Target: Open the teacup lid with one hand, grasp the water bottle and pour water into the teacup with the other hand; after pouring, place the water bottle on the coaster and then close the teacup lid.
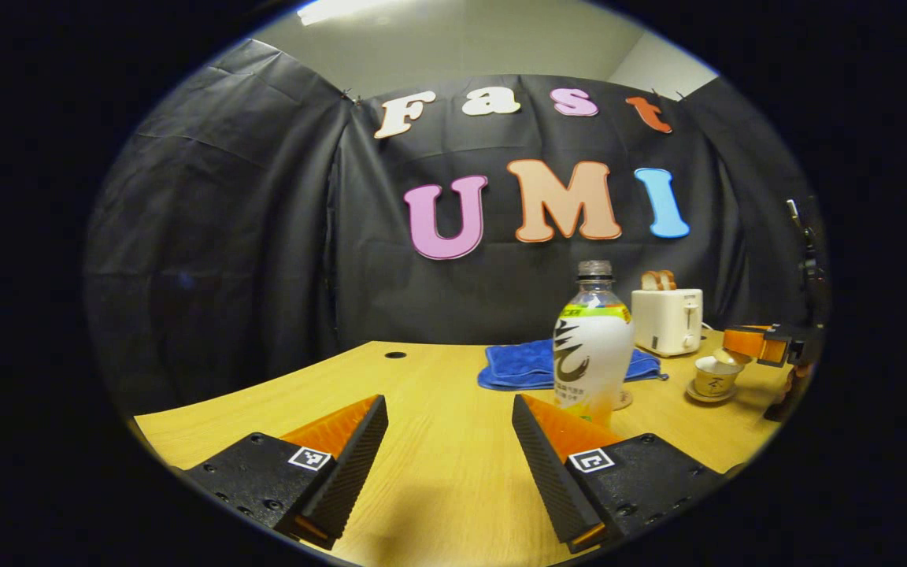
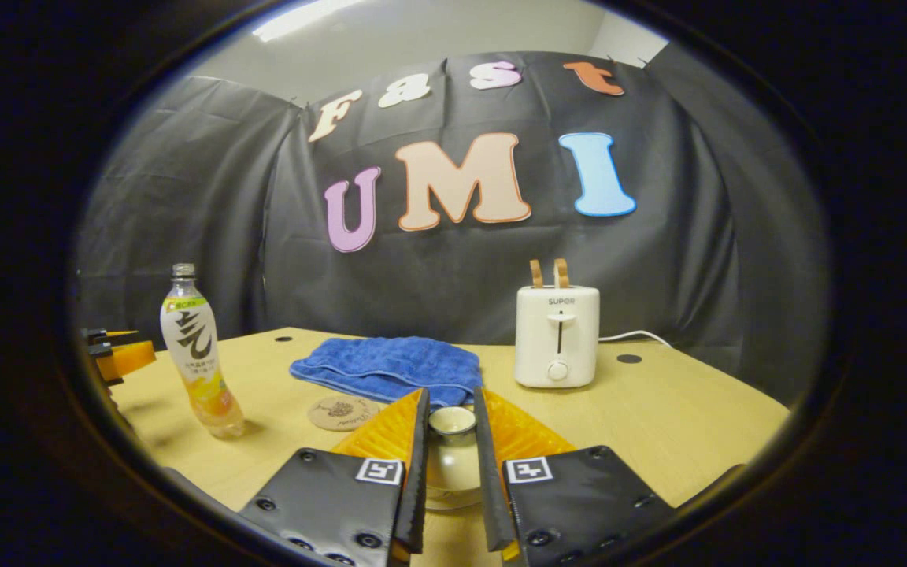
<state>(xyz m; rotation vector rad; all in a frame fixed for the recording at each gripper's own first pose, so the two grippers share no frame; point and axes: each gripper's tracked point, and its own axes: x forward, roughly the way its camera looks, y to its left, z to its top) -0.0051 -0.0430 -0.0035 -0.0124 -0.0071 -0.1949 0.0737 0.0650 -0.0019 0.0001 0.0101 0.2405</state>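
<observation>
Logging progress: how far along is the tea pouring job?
Done: right claw holds the white ceramic teacup lid off the cup. In hand: open left claw faces the clear plastic water bottle, ungripped. Left: pouring, bottle onto the round coaster, relidding.

Booth: black cloth wall (image 2: 186,197) across centre frame; pale ceiling with strip light (image 2: 304,17) upper left; light wooden worktop (image 2: 674,409) below.

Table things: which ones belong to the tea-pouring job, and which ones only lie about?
Job: bottle, teacup, lid, coaster.
Lying about: towel, toaster with bread.
</observation>
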